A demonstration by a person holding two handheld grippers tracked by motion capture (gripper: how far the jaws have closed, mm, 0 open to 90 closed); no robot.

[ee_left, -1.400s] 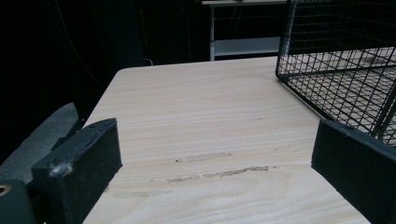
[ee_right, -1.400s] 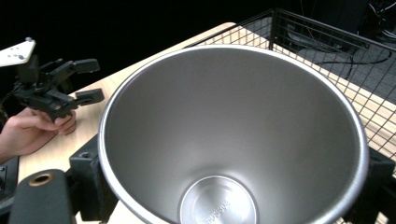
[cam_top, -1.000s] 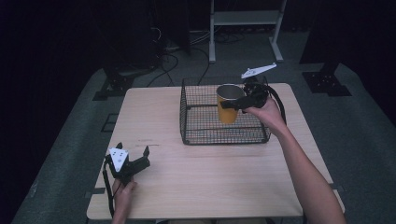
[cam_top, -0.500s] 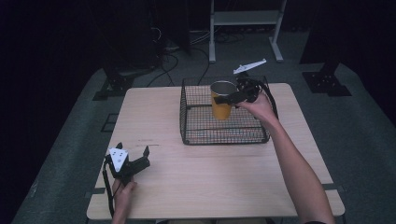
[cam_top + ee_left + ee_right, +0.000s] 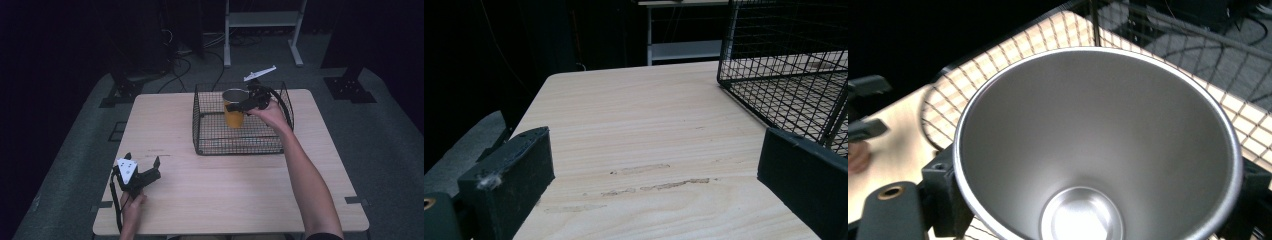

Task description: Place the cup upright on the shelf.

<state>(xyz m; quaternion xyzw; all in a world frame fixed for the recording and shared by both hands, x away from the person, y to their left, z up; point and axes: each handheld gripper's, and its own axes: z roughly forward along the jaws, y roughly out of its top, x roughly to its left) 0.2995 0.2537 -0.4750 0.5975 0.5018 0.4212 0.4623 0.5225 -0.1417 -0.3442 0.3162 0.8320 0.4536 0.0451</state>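
Hand-held gripper, right [image 5: 239,106]: clamped on orange cup [image 5: 233,117], held upright inside wire basket [image 5: 240,146], upper centre of frame; release judged outstanding. Hand-held gripper, left [image 5: 144,170]: jaws apart, idle on surface [image 5: 225,190], lower left.

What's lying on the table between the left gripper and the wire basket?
Nothing. In the high view, bare wooden table runs from the left gripper to the wire basket; the left gripper view shows faint scuff marks.
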